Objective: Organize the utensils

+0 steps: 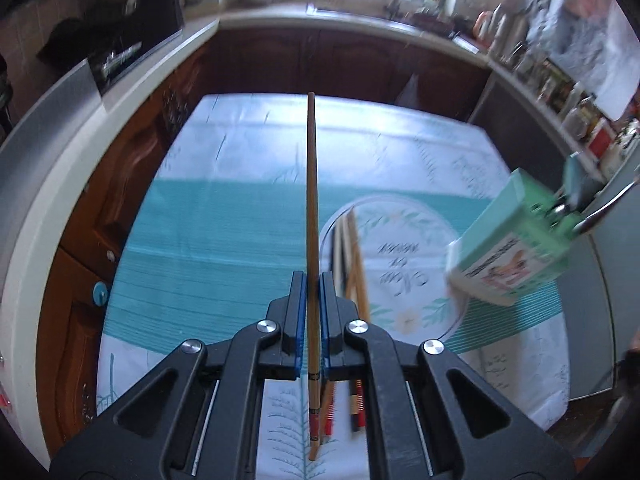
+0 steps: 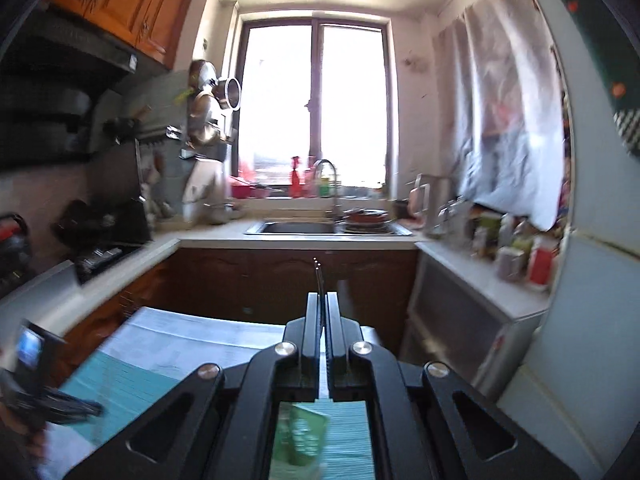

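My left gripper [image 1: 313, 280] is shut on a single wooden chopstick [image 1: 311, 200] that points away from me above the table. Several more chopsticks [image 1: 352, 256] lie on the teal and white tablecloth [image 1: 224, 216] just right of that gripper. At the right of the left wrist view a green box [image 1: 516, 244] hangs tilted in the air, held by the right gripper [image 1: 568, 208]. In the right wrist view my right gripper [image 2: 321, 304] is shut, a thin metal handle [image 2: 318, 276] sticks out past its tips, and the green box [image 2: 304, 432] shows below the jaws.
The table [image 1: 400, 140] stands in a narrow kitchen. A stove [image 1: 116, 56] and counter run along the left, a sink [image 2: 296, 227] under the window, and a shelf of jars [image 2: 516, 248] and a fridge on the right. The left gripper shows at the left edge of the right wrist view [image 2: 36, 384].
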Demonstrator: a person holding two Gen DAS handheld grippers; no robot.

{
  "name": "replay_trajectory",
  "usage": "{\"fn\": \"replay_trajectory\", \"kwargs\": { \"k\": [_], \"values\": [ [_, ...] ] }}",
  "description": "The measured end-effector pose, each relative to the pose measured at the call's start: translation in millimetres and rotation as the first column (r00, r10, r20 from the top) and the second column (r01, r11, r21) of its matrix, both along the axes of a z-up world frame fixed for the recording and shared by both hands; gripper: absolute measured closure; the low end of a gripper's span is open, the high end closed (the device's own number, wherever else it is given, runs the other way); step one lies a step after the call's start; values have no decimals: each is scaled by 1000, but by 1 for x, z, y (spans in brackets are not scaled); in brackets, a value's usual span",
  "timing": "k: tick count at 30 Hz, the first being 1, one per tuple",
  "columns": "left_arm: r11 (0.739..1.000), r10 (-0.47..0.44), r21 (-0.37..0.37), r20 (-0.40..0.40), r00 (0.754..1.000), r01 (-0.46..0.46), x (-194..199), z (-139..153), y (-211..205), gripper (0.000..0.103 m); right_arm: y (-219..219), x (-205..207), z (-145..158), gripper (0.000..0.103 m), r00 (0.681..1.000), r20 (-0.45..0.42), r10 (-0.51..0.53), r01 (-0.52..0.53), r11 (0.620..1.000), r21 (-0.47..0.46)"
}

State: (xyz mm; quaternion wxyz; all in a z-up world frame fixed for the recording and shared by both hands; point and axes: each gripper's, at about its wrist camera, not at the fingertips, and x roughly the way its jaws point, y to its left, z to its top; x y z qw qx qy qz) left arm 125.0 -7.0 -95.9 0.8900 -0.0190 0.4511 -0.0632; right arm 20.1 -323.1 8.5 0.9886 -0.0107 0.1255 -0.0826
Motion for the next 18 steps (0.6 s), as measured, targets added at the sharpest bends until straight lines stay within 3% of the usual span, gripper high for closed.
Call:
{"fn": "replay_trajectory", "kwargs": {
  "k": [10, 18],
  "values": [
    [996, -17, -80, 177, 984, 32, -20, 68, -6, 99, 26, 18, -48, 102, 995, -15, -99, 93, 967, -237],
    [992, -52, -104, 232, 971, 77, -19, 93, -22, 99, 55, 26, -83, 101, 996, -49, -71, 45, 914, -404]
  ]
}}
